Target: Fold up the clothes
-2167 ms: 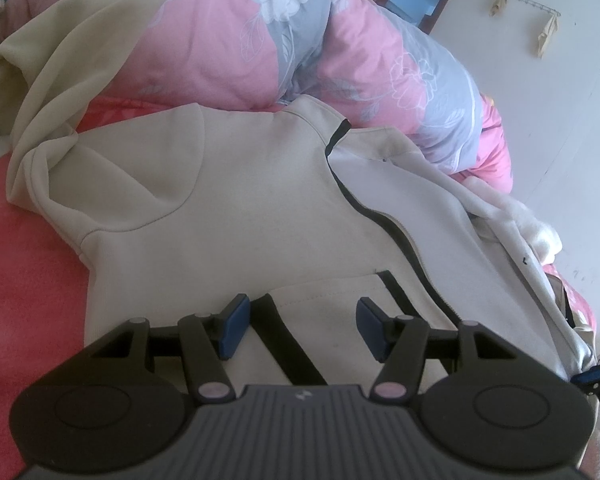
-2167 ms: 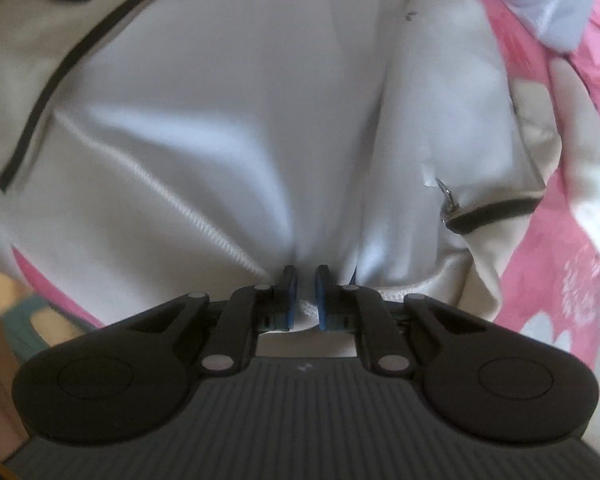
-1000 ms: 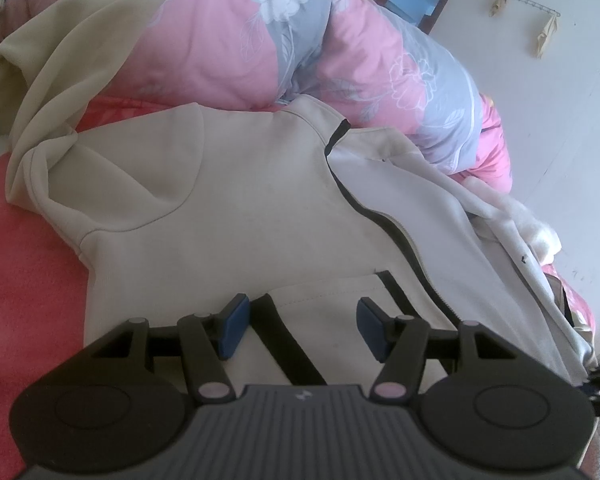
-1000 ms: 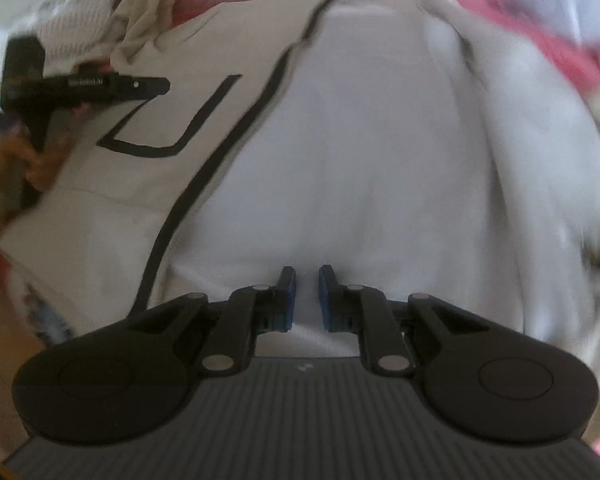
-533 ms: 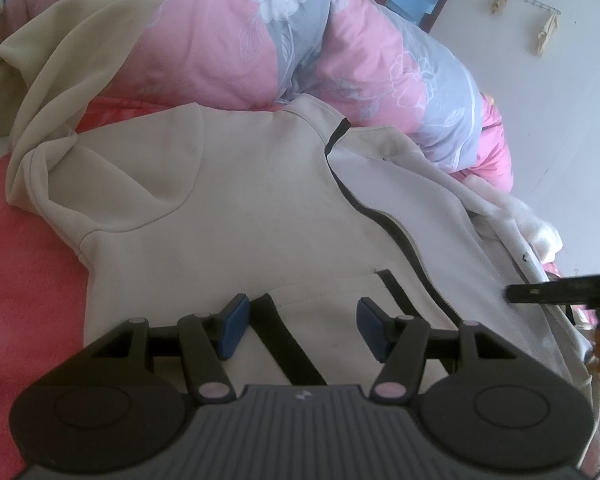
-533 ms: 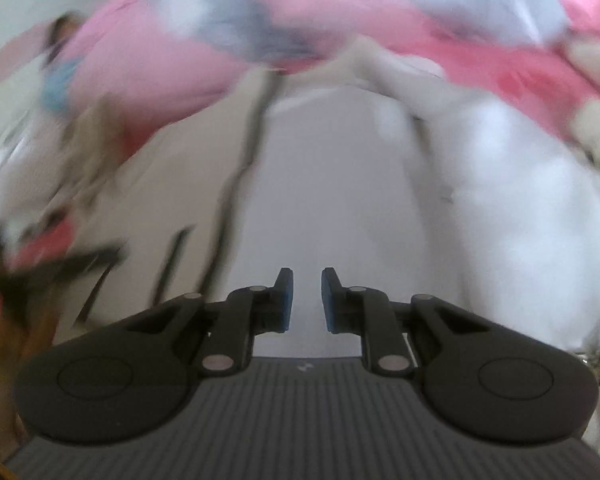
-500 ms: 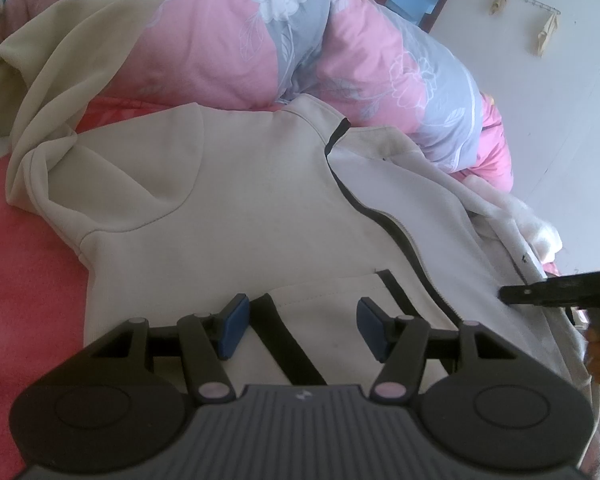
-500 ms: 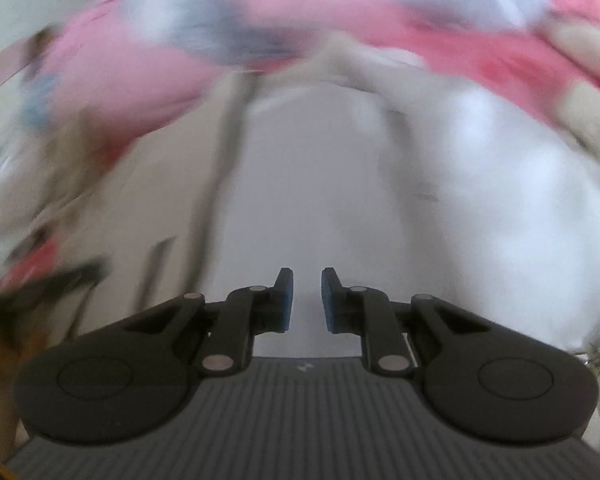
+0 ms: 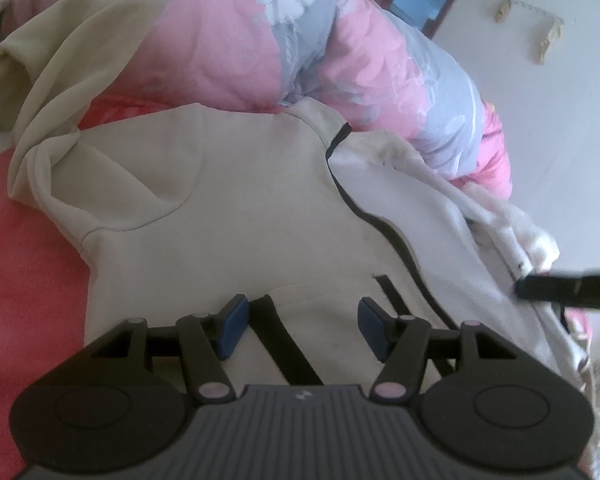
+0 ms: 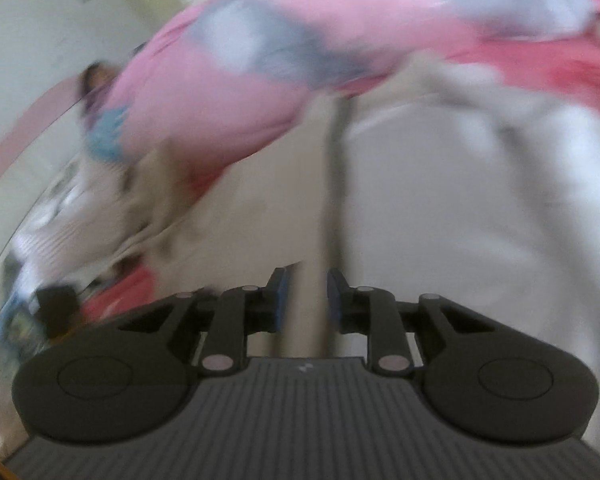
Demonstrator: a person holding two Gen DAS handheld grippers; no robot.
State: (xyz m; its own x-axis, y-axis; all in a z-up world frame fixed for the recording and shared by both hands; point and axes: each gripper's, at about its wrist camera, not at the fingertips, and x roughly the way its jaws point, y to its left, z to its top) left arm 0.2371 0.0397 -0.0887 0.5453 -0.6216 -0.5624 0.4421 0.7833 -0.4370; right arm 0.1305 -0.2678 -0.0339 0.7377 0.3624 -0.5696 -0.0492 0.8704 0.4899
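Observation:
A beige zip jacket [image 9: 236, 208] with black trim lies front up on the pink bed, its right panel turned open to show the pale lining [image 9: 412, 208]. My left gripper [image 9: 300, 330] is open and empty, low over the jacket's hem by the black pocket stripes [image 9: 288, 344]. My right gripper [image 10: 304, 294] is slightly open and empty above the jacket [image 10: 440, 216], over its black zip line [image 10: 336, 200]; that view is blurred. It also shows in the left wrist view [image 9: 568, 292] at the jacket's right edge.
A rolled pink and grey floral quilt [image 9: 300, 40] lies along the far side of the jacket. One sleeve [image 9: 60, 48] drapes up over the quilt at the far left. The pink bedsheet [image 9: 20, 240] is on the left. A white wall [image 9: 560, 120] is on the right.
My right gripper let go of the jacket's panel, opened a little and swung up and over the jacket. The left gripper has not moved.

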